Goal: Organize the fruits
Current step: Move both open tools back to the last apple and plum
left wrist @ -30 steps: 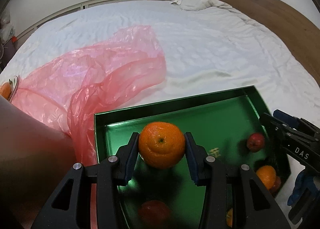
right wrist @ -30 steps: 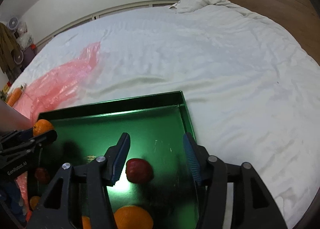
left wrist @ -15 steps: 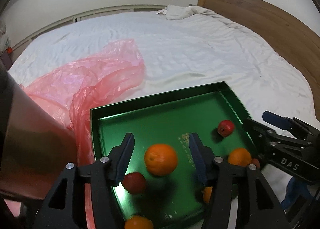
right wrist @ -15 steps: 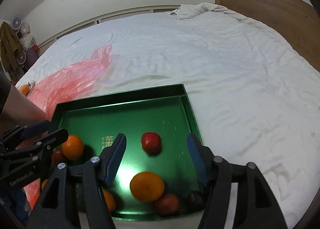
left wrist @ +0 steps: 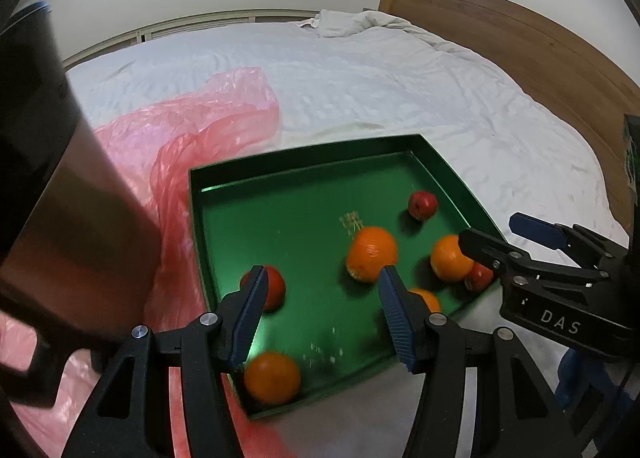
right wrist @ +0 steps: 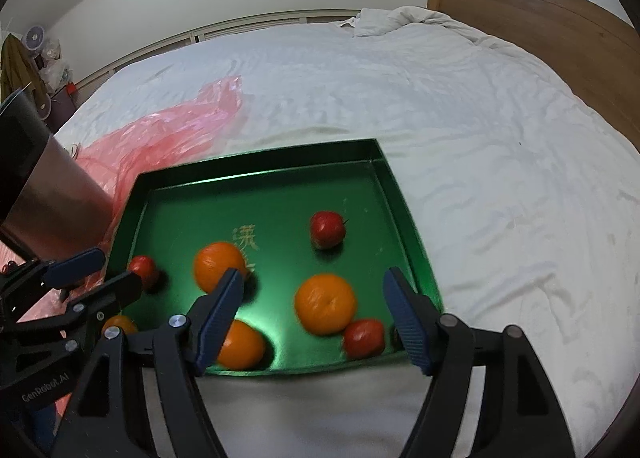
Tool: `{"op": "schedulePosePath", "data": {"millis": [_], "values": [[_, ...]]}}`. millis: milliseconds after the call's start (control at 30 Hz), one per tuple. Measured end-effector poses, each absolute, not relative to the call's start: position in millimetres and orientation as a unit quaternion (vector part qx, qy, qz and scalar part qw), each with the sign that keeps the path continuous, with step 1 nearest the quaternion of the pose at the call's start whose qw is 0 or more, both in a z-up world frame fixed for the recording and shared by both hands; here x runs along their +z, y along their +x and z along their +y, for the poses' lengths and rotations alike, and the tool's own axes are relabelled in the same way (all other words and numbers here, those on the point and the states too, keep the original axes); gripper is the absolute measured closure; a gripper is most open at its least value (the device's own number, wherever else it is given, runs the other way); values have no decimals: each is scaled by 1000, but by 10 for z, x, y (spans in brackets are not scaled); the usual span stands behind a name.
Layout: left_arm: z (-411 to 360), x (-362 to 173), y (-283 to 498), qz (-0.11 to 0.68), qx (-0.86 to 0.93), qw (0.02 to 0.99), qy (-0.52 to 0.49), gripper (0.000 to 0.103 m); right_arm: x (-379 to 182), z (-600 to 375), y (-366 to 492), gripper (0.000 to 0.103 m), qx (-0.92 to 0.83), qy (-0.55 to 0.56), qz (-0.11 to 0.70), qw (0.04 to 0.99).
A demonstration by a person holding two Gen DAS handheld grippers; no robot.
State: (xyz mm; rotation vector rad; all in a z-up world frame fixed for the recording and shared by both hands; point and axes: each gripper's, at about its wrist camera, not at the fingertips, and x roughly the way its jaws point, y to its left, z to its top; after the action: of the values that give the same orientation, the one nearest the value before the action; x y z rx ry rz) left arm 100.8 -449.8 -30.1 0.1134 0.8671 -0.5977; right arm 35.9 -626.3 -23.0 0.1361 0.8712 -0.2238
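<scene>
Left wrist view: left gripper has just been opening, jaws apart with nothing between the pads, hovering over the near end of the green tray. The orange sits free on the tray floor near the gold characters, slightly blurred, probably rolling. Other fruit in the tray: a second orange at the right rim, a third orange at the near corner, a small red apple at the far right, another red fruit behind the left finger. Judged step: drop done, back away. Best to lift straight clear so the fingers don't nudge fruit, and let the orange settle before the next pick. The pink plastic bag lies crumpled just left of the tray, thin and translucent, likely to snag a finger. The white bedsheet is soft and wrinkled, so the tray may tilt and round fruit may roll. Right wrist view: right gripper has its fingers wide apart and empty, above the tray's near edge. The tray is glossy, rigid and shallow-walled, its low rim little barrier to rollers. The oranges have dimpled peel, the apples are smooth and shiny with a stem showing on the far one. All visible fruit is inside the tray.
</scene>
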Motion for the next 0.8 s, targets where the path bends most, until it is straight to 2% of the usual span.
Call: {"op": "schedulePosePath", "data": {"millis": [800], "values": [[-3942,-302,447,417,-331,844,64,51,-247,-5625,-117,0,-129,75,418,896]]}}
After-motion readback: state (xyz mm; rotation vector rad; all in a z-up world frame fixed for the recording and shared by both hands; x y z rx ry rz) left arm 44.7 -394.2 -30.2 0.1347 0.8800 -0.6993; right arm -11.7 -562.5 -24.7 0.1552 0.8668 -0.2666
